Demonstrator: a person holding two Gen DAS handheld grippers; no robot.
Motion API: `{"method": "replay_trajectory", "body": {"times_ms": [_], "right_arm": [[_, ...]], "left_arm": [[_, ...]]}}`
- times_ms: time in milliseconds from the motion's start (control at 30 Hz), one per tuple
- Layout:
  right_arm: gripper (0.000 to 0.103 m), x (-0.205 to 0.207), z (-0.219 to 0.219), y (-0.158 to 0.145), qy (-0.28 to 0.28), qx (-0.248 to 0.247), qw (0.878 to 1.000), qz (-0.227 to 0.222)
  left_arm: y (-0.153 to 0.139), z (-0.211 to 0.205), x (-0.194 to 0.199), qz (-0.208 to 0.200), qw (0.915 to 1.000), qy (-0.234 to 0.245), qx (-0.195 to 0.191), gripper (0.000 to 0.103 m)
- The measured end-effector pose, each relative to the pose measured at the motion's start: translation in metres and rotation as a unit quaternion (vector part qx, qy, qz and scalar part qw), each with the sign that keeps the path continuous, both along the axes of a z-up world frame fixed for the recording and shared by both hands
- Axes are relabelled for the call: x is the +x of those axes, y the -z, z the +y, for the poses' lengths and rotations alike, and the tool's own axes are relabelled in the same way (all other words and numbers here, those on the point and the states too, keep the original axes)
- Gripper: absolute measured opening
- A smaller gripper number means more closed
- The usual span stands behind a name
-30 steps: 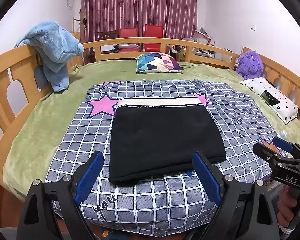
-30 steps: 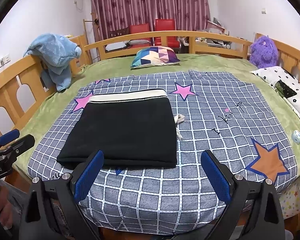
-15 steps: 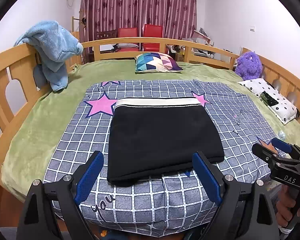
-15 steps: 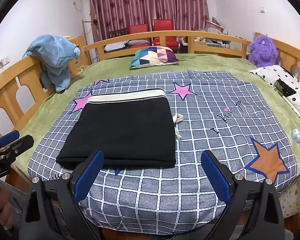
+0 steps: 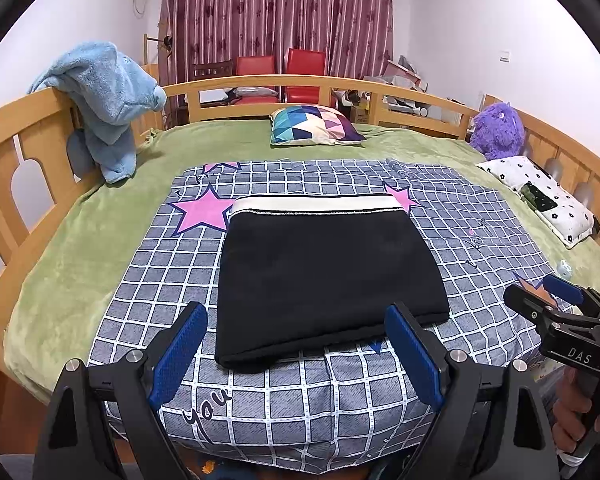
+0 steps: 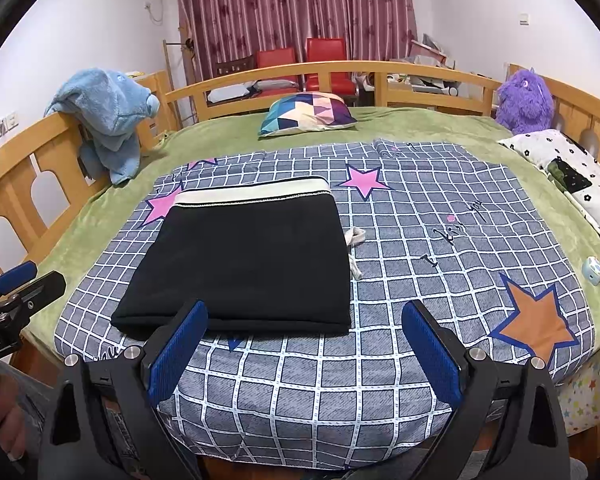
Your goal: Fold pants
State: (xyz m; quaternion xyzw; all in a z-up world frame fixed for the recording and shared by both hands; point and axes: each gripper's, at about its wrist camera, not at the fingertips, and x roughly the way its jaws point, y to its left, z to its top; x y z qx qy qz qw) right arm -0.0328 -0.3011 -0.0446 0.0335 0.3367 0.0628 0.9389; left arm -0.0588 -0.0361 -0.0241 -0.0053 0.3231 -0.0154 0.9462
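The black pants point(image 5: 324, 272) lie folded into a flat rectangle on the grey checked sheet point(image 5: 148, 276), with the cream waistband point(image 5: 316, 203) at the far edge. They also show in the right wrist view point(image 6: 248, 264), where a pale drawstring point(image 6: 354, 240) sticks out at their right side. My left gripper point(image 5: 296, 352) is open and empty, held back just short of the pants' near edge. My right gripper point(image 6: 304, 352) is open and empty over the sheet's near edge, right of the pants. Each gripper shows at the edge of the other's view.
A green blanket point(image 5: 76, 232) covers the bed inside a wooden rail point(image 5: 16, 136). A blue plush point(image 5: 108, 96) hangs on the left rail. A patterned cushion point(image 5: 314, 124), a purple plush point(image 5: 498, 130) and a white flowered pillow point(image 5: 540, 196) lie at the far and right sides.
Both grippers have drawn back slightly from the bed. The folded pants have not moved.
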Motion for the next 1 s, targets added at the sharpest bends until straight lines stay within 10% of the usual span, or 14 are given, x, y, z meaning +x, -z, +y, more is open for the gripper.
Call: {"method": "replay_trajectory", "body": {"times_ms": [1000], "right_arm": [[0.097,-0.0018,0.0039,-0.0006,0.001,0.0,1.0,0.0]], "left_arm": [[-0.0019,-0.0043,-0.0022,-0.003,1.0,0.0,-0.001,0.09]]}}
